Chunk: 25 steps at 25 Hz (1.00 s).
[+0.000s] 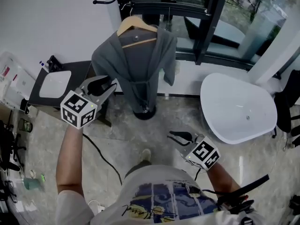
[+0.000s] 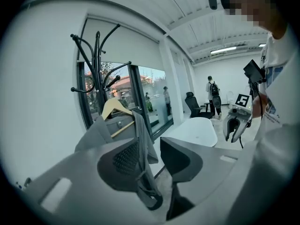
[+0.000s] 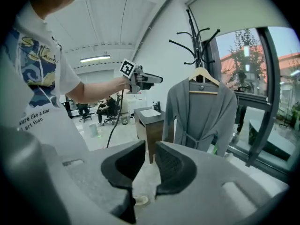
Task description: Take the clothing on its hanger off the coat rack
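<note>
Head view: a grey robe [image 1: 136,64] hangs on a wooden hanger [image 1: 135,24] from the coat rack [image 1: 144,111], whose round base shows only here. The left gripper [image 1: 108,84] is raised just beside the rack, and the right gripper [image 1: 174,137] sits lower, well apart from it.

Left gripper view: its jaws stand apart with nothing pressed between them. The robe appears side-on beneath the rack's hooks.

Right gripper view: its jaws are narrowly parted and empty. Only here does the robe's front show, with its belt tied at the waist.

Marbled grey floor [image 1: 140,135] bears the coat rack's round base [image 1: 144,112], a white bathtub [image 1: 239,109] and a dark washbasin cabinet [image 1: 82,74]. A black cable [image 1: 101,153] trails across it.
</note>
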Each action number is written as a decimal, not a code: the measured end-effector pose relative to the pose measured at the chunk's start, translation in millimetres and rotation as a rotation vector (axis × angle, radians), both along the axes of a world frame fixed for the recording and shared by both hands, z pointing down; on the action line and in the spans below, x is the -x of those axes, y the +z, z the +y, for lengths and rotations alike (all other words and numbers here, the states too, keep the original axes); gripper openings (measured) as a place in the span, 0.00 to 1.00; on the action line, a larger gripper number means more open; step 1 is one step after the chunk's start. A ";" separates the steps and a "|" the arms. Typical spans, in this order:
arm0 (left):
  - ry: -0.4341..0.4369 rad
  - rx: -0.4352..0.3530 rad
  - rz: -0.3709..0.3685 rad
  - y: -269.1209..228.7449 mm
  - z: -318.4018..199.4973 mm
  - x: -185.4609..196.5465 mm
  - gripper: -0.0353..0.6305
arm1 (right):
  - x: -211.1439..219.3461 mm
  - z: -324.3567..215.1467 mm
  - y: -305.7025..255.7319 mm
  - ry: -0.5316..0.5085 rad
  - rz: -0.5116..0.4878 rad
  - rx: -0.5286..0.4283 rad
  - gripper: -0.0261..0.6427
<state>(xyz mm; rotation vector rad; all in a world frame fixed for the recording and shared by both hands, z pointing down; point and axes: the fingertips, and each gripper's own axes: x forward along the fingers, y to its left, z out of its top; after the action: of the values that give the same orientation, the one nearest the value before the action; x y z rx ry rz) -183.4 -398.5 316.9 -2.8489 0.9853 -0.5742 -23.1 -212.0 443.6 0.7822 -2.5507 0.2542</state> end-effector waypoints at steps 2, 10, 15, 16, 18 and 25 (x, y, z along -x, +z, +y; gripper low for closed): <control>0.014 -0.017 -0.041 -7.9 -39.7 9.3 0.30 | 6.5 -13.7 2.9 0.046 0.000 0.008 0.14; 0.073 -0.092 -0.164 -42.4 -161.8 24.8 0.41 | 20.9 -43.4 15.6 0.201 0.010 0.023 0.14; 0.171 0.013 -0.207 -22.6 -209.7 13.2 0.51 | 22.9 -51.6 16.4 0.278 0.009 0.031 0.14; 0.182 0.042 -0.208 -17.2 -216.8 10.7 0.52 | 22.3 -53.3 15.1 0.289 0.008 0.030 0.14; 0.206 0.121 -0.205 -3.6 -228.7 6.0 0.55 | 19.4 -56.1 14.8 0.311 0.011 0.030 0.14; 0.326 0.323 -0.253 35.6 -237.7 -12.6 0.54 | 9.0 -63.8 22.5 0.372 0.010 0.052 0.14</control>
<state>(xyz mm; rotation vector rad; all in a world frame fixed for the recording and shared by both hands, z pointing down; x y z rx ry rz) -170.8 -636.2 352.5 -3.0045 0.4075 -1.1039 -32.1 -275.8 466.1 1.2306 -2.3629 0.4301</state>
